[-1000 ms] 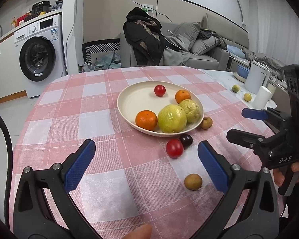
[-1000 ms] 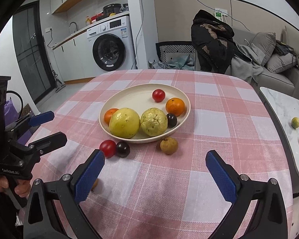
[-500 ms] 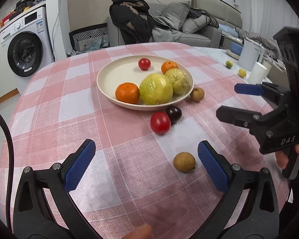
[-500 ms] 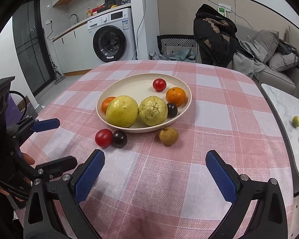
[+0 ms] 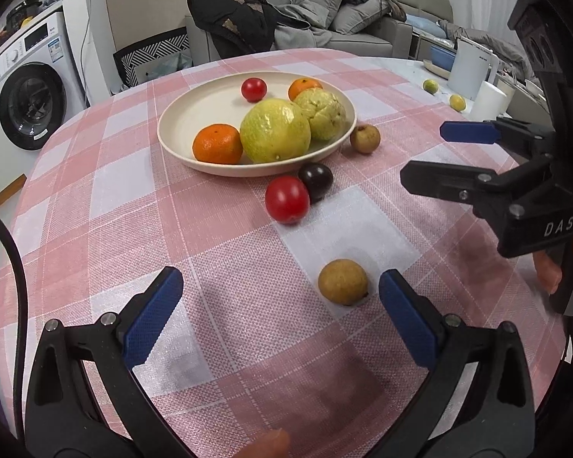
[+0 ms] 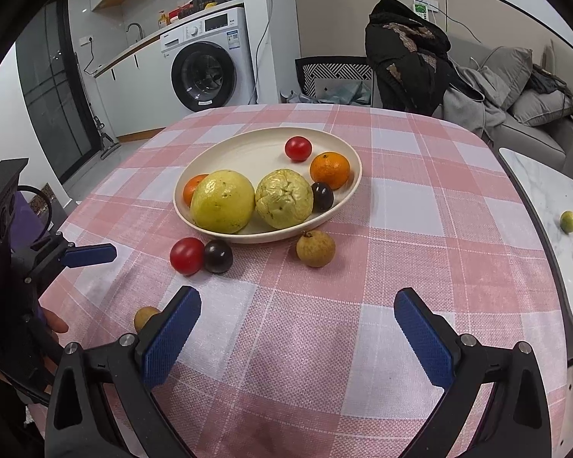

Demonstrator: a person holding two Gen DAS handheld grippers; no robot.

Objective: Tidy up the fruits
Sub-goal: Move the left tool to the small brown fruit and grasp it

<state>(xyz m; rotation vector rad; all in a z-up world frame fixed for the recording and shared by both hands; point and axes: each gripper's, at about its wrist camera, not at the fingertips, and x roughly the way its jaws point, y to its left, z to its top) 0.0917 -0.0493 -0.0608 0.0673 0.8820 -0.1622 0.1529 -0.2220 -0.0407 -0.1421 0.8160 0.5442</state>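
A cream plate (image 5: 195, 114) (image 6: 240, 152) on the pink checked table holds a yellow citrus (image 5: 275, 131), a pale green bumpy fruit (image 5: 324, 114), two oranges, a red tomato and, in the right wrist view, a dark plum (image 6: 322, 196). Loose on the cloth lie a red tomato (image 5: 287, 199) (image 6: 187, 255), a dark plum (image 5: 316, 182) (image 6: 218, 256), a brown longan by the plate (image 5: 365, 138) (image 6: 316, 249) and a nearer brown longan (image 5: 343, 281) (image 6: 145, 316). My left gripper (image 5: 279, 297) is open, the near longan just inside its right finger. My right gripper (image 6: 298, 313) is open and empty.
A marble side table (image 6: 546, 206) on the right carries two small citrus fruits (image 6: 569, 221), a white kettle (image 5: 473, 68) and a paper roll. A washing machine (image 6: 206, 72) and a sofa with clothes (image 5: 324, 19) stand beyond the table.
My left gripper has moved forward and down toward the near longan, which now lies close between its fingers. My right gripper has drifted slightly closer to the table. No fruit has moved.
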